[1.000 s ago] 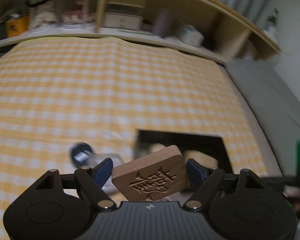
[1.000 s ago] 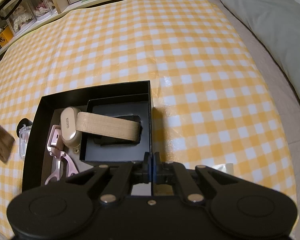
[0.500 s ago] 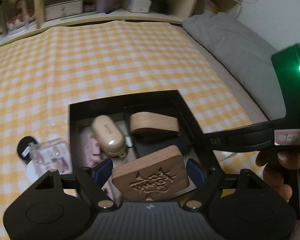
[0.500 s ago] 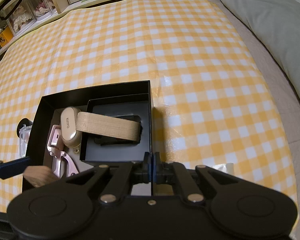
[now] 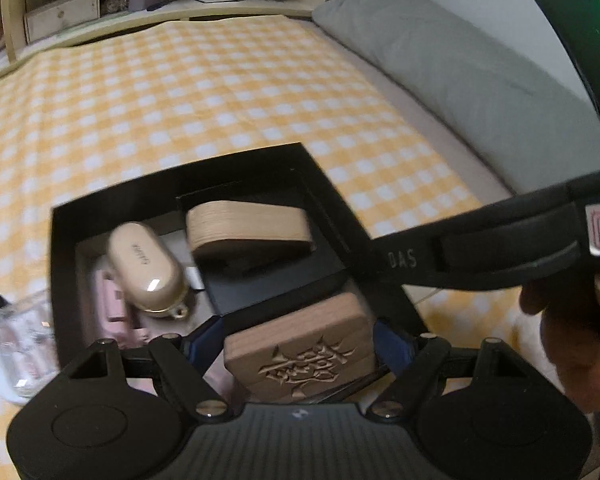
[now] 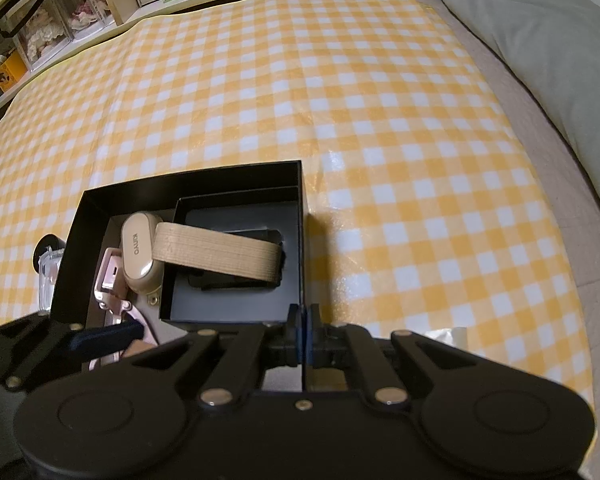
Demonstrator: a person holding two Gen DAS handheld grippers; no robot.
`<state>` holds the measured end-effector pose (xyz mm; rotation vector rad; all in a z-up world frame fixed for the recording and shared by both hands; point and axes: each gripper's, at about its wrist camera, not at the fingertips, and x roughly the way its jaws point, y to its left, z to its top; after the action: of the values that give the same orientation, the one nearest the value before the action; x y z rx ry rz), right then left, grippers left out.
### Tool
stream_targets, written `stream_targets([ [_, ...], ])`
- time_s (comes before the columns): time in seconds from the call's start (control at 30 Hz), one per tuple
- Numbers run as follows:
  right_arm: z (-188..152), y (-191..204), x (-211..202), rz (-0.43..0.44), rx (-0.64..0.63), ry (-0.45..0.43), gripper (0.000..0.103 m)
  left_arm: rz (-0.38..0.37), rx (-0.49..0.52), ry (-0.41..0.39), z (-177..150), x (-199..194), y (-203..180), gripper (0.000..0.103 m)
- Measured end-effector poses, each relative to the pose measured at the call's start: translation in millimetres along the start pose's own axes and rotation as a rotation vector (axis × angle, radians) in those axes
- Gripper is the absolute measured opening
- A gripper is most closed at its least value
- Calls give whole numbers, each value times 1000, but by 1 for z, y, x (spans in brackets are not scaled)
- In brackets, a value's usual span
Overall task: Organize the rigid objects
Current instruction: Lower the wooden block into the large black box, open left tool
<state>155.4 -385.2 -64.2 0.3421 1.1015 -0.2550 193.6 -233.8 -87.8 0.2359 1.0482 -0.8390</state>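
Yellow-and-white checked cloth (image 6: pixel 340 92) beneath black box (image 6: pixel 188 182); inside box, beige case (image 6: pixel 138 258), pale striped wooden piece (image 6: pixel 220 252), pink tool (image 6: pixel 112 276); right of cloth, grey pillow (image 6: pixel 540 40).

My left cam's dim and smeary with motion blur, the right one's brighter and sharper with glare on the shiny checkered cloth (image 6: pixel 340 120) beside the black box (image 6: pixel 188 184), plus fisheye bending and dark corners everywhere.
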Motion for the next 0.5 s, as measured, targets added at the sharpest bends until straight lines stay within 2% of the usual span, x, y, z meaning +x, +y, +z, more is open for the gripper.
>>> stream_targets([
  [0.03,0,0,0,0,0,1,3,2,-2,0,0,1,1,97],
  [0.1,0,0,0,-6,-4,-4,3,14,11,-13,0,-2,1,99],
  [0.2,0,0,1,-9,-6,-6,3,5,28,-17,1,-5,1,97],
  [0.3,0,0,1,-8,-7,-6,3,-1,20,5,0,-5,2,89],
  [0.5,-1,-1,-1,-9,-7,-7,3,14,-1,27,-3,-6,1,89],
])
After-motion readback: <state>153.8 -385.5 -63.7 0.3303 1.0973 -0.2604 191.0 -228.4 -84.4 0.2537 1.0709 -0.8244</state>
